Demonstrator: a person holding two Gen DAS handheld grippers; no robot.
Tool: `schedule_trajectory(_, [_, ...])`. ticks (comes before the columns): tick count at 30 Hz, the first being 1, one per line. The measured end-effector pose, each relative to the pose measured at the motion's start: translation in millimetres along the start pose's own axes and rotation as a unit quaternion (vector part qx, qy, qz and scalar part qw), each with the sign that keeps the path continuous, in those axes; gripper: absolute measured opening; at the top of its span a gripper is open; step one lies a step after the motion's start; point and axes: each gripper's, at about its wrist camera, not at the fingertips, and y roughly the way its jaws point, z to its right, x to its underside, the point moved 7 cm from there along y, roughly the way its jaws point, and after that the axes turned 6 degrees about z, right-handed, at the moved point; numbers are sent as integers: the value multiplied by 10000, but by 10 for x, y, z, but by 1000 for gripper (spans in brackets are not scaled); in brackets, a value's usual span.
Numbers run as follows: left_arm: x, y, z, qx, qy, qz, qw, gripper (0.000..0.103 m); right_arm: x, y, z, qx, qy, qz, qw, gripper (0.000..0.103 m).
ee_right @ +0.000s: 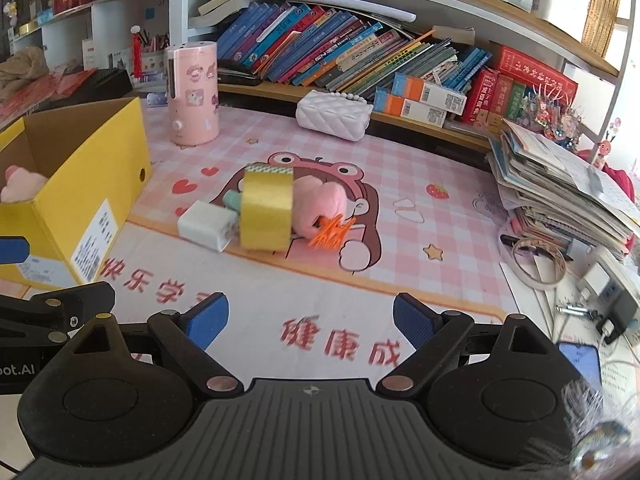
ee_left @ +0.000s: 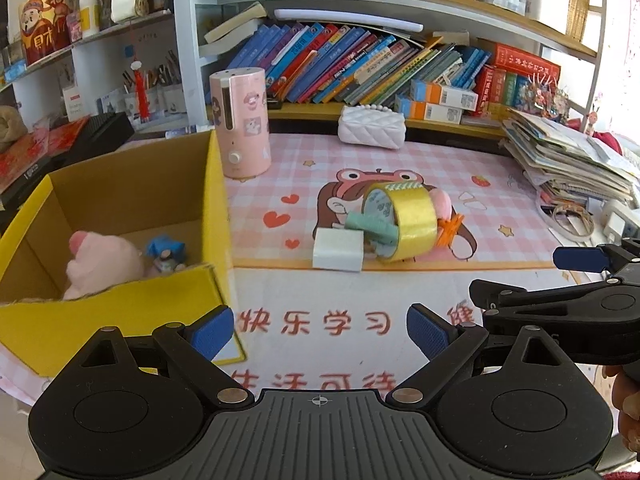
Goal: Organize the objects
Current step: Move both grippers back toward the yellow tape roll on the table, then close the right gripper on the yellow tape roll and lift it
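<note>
You are facing the stiff, light tape roll (ee_right: 266,212) with both claws, left gripper (ee_left: 320,334) and right gripper (ee_right: 310,320), spread and empty; pinch across its rim.

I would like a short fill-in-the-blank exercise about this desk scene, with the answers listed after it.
1. The roll of tape standing on edge on the mat is ____ in colour.
2. The pink plush toy lies inside the yellow ____.
3. The white block rests directly to the ____ of the tape roll in both views.
4. Both hand-held grippers, left and right, hold ____ between their blue pads.

Answers: gold; box; left; nothing
</note>
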Motion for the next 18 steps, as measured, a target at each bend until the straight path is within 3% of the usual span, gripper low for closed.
schedule_trajectory(11, [-70,230,220,-207,22,-130,9997,101,-125,276,293,-397,215,62,9990,87])
schedule_trajectory(18, [-76,334,275,-323,98,-266,9991,101,-402,476,255,-948,321,220,9947,83])
